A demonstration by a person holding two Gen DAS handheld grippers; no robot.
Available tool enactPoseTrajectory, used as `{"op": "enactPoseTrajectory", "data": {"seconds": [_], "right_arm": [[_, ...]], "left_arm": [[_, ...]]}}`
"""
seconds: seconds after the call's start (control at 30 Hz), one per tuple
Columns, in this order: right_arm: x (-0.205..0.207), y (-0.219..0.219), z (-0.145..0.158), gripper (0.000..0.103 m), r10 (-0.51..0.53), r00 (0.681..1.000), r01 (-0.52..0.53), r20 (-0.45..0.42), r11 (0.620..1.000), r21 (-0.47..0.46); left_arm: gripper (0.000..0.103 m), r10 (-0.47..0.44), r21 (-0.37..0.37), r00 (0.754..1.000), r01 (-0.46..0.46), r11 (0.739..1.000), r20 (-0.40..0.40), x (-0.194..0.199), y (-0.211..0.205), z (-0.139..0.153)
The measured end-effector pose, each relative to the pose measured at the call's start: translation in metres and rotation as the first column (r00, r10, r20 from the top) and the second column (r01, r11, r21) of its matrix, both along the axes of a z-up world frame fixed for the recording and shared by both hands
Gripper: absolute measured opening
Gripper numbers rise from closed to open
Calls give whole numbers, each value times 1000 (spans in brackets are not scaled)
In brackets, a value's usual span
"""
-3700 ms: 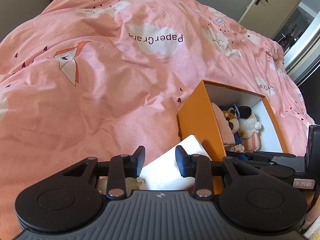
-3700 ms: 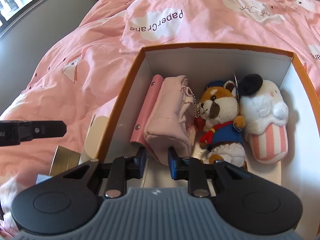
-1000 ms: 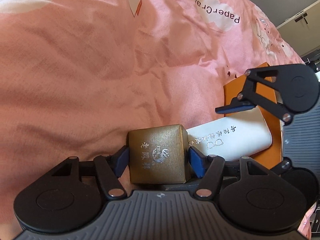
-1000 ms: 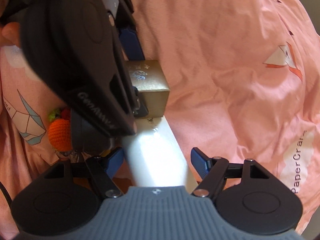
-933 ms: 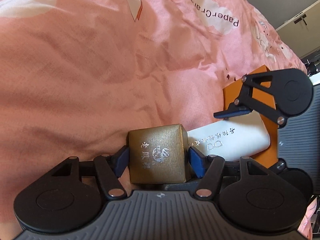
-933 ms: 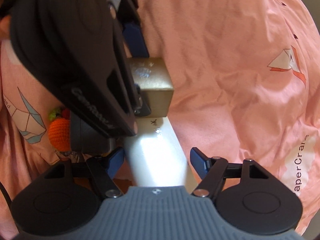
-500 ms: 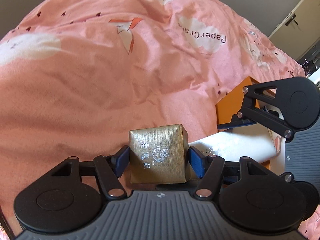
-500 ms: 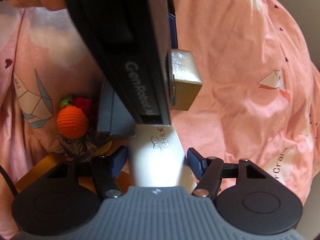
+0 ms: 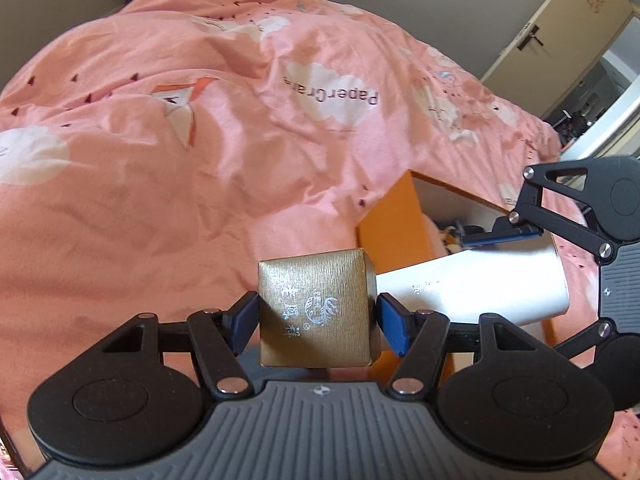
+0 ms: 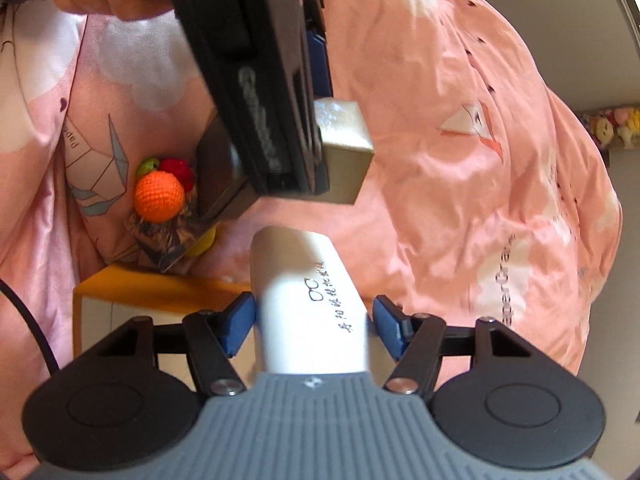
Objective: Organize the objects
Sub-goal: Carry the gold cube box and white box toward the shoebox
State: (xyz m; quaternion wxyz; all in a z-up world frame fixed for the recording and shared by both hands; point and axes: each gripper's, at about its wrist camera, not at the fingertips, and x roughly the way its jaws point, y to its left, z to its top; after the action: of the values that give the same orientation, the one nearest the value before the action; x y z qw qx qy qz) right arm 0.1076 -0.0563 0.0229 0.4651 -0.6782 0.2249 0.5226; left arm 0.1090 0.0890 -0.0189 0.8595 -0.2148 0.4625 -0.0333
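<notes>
The gold box (image 9: 316, 308) sits clamped between the blue pads of our left gripper (image 9: 316, 322), silver characters and a round emblem facing the left wrist camera; both pads press flat on its side faces. It is lifted clear of the pink duvet (image 9: 160, 184), which fills that view from nine through one o'clock.

At about three o'clock of the gold box, the white glasses case (image 9: 472, 290) runs off toward the right gripper (image 9: 520, 264), whose black linkage and grey body close the frame edge at three o'clock. Behind the case, toward one o'clock, stands the orange storage box (image 9: 394, 236) with a white inner wall; something plush shows inside, too hidden to name.

From the right wrist camera, our right gripper (image 10: 314, 326) holds the white glasses case (image 10: 310, 308) lengthwise, the left pad touching it and the right pad just beside it, so we take the grip as closed on the case. Printed characters and a small spectacles mark run along its top. At twelve o'clock the left gripper (image 10: 320, 92) carries the gold box (image 10: 344, 148) above the case's far end, apart from it.

At ten o'clock an orange crochet ball (image 10: 159, 197) with red and green bits lies on the pink duvet (image 10: 480, 184). The orange storage box (image 10: 160, 286) shows its rim at eight o'clock.
</notes>
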Motion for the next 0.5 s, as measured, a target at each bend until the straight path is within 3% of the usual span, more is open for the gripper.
{"op": "enactPoseTrajectory", "data": {"seconds": [0.13,0.3,0.5], "right_arm": [[15,-26,18,65,-113,992,116,-52,993,38],[27,-53,-3,63,-219,971,227,-98,971,78],[39,-70,-28,61,-276,942,306,-190,939,156]], "left_arm": [[73,-58,-37,998,58,998,1,3,-8,5],[73,-102,-82,995,100,992,-13,13,-21,5],[73,-120,-38,992,119,992,-31,21,-29,10]]}}
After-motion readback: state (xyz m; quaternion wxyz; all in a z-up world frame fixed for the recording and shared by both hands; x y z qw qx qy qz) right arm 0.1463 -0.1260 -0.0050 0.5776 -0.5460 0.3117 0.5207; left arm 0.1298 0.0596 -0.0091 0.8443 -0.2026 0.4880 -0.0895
